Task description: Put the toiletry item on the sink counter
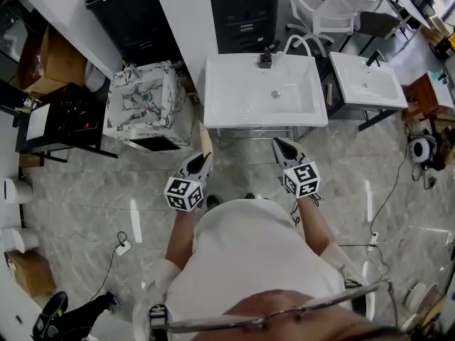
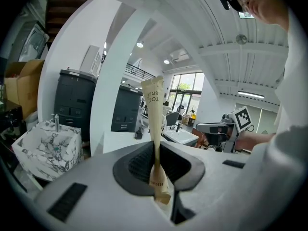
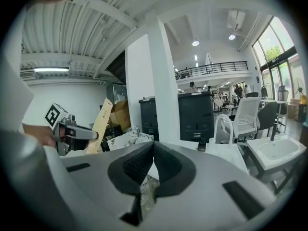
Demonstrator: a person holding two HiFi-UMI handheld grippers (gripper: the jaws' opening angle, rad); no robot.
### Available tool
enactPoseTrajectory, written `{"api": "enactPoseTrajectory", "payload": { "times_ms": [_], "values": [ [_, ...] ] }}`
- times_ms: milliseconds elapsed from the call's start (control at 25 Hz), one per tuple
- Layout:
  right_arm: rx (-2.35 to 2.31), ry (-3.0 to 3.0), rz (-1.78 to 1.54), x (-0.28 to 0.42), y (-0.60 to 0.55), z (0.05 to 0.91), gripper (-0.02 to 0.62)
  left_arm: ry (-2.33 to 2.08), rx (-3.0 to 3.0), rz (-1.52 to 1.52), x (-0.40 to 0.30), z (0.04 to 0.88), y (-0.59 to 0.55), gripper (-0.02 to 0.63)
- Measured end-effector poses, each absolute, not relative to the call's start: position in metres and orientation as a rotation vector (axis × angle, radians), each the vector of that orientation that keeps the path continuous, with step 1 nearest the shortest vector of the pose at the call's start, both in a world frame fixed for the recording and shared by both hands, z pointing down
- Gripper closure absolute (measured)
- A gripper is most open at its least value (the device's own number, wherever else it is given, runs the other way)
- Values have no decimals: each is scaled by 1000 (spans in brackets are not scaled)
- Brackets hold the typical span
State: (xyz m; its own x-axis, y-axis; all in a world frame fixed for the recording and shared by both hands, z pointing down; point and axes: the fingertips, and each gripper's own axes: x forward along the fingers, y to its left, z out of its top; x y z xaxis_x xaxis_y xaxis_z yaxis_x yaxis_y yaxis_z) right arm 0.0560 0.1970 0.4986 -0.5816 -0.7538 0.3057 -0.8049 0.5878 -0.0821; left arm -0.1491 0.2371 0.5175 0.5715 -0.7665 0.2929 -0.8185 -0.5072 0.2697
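Left claw (image 1: 202, 160) clamped on flat beige toiletry item (image 1: 205, 137), upright in the air, short of white sink table (image 1: 264, 118) at 12 o'clock; right claw (image 1: 283, 148) closed, empty; pickup looks done, carry and set-down left.

Left tongs (image 2: 156, 166) pinch the lower end of a slim cream toiletry packet (image 2: 155, 105), which stands upright between the pads. Marbled basin (image 2: 45, 150) at left, white bench (image 2: 120, 139) behind the packet, right tongs (image 2: 204, 127) at right.
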Motion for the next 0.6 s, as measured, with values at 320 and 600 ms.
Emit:
{"api": "enactPoseTrajectory", "payload": {
  "times_ms": [320,600],
  "values": [
    [1260,-2588,324,79,193,505,589,-1323,2406,198,-127,519,239,572],
    [1254,-2585,344,94,186,513,589,-1332,2401,202,-113,521,232,572]
  ]
}}
